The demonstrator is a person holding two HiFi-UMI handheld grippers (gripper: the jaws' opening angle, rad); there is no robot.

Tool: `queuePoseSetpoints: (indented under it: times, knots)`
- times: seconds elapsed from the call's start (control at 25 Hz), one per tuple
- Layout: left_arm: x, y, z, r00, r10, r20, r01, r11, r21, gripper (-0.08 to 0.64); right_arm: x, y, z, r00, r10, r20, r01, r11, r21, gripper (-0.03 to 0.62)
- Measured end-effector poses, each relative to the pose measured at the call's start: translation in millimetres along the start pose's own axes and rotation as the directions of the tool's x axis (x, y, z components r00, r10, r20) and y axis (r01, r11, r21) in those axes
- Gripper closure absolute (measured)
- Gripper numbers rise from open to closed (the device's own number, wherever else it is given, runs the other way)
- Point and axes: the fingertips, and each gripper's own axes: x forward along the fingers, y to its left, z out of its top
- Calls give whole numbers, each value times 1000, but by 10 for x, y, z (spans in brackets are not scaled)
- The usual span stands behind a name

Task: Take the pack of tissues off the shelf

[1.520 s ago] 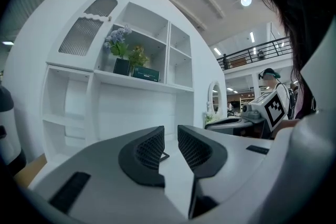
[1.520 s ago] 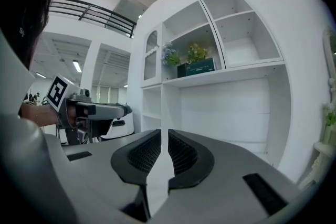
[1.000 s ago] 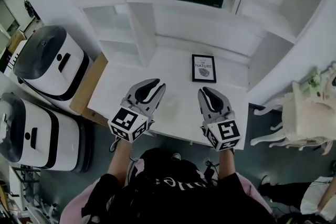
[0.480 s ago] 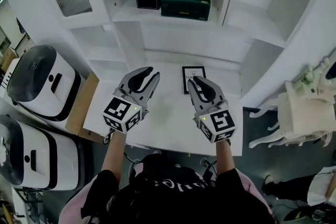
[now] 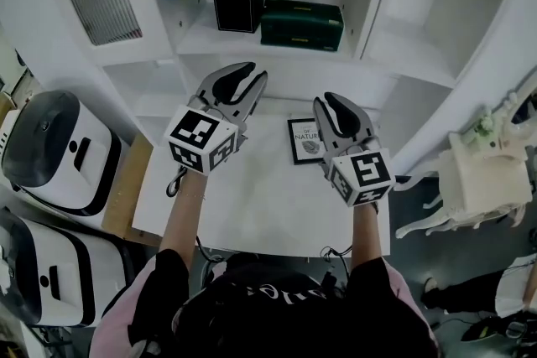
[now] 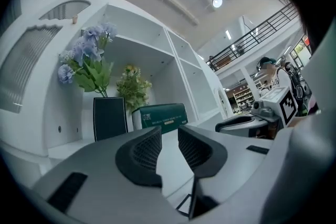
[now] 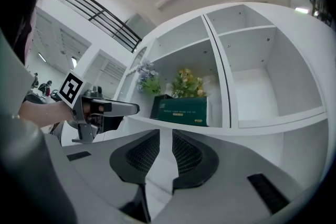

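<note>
light: even, ceiling lamp (image 6: 217, 2) overhead | shadows: soft | edges: fisheye-bent, dark vignette | focus: mostly sharp

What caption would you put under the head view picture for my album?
Left gripper and right gripper, both shut, point toward the green pack of tissues beside a black vase on the shelf.

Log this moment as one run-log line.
phase: pre-grasp | left gripper: shut, empty, in front of shelf | right gripper: shut, empty, over desk | pack of tissues: on shelf, beside black vase, untouched
</note>
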Motion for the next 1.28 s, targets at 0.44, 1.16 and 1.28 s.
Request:
queuePoseSetpoints:
  times: [0.44, 1.16, 1.28]
  knots:
    - [428, 501, 245, 1000, -10, -26, 12, 998, 63, 440, 458, -610, 443, 992, -121, 44, 124, 990, -63, 436]
    - [876, 603, 106, 984, -42, -170, 57, 995, 83, 343, 871, -824, 491, 981, -189, -51, 183, 978, -98, 376]
    - [937, 588, 44, 973, -25, -229, 50, 993, 104, 344, 896, -816, 490, 981, -187, -55, 181, 979, -91, 376]
